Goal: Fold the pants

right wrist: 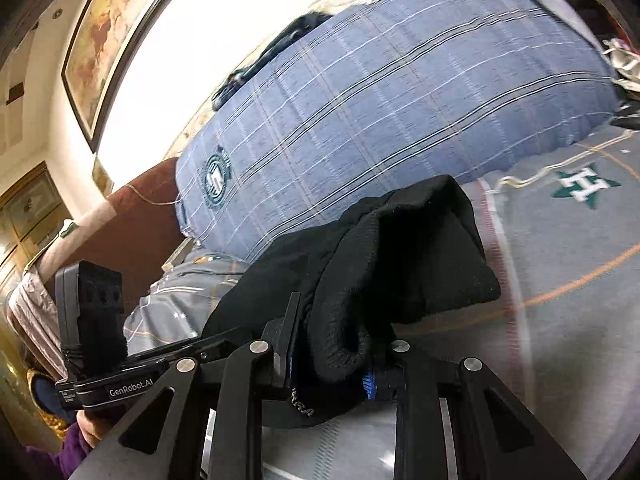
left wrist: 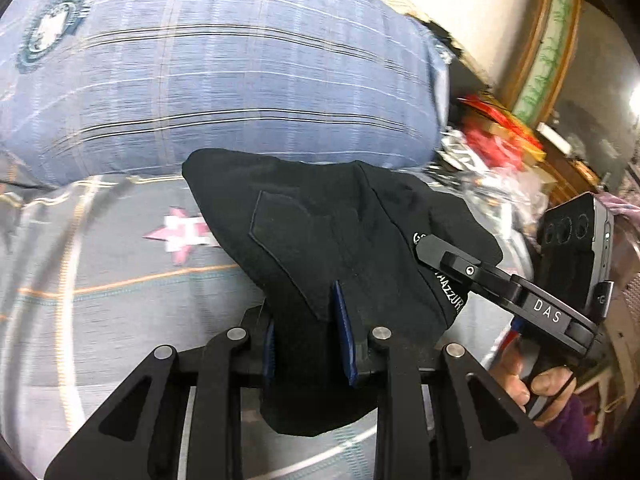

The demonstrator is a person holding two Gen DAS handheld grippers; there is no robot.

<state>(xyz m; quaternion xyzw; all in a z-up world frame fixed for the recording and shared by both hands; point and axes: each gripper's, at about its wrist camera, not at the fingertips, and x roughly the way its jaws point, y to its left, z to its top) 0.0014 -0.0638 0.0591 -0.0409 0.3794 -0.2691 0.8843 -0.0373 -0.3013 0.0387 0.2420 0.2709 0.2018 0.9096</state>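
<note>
The black pants point(left wrist: 320, 220) hang bunched above the bed, held at two places. In the left wrist view my left gripper point(left wrist: 304, 320) is shut on a thick fold of them, its blue pads pressing the cloth from both sides. My right gripper point(left wrist: 420, 244) comes in from the right and pinches the edge with white lettering. In the right wrist view the right gripper point(right wrist: 332, 352) is shut on the rolled black pants point(right wrist: 400, 248), and the left gripper point(right wrist: 208, 340) reaches into the cloth from the left. Its tips are hidden there.
A big blue plaid pillow point(left wrist: 220, 80) point(right wrist: 400, 100) lies just behind the pants on the grey patterned bed sheet point(left wrist: 120, 280) point(right wrist: 560, 260). Red and silver clutter point(left wrist: 492, 132) sits beside the bed. A brown headboard point(right wrist: 132, 220) and framed picture point(right wrist: 104, 40) stand to the left. A hand point(left wrist: 520, 380) holds the right gripper.
</note>
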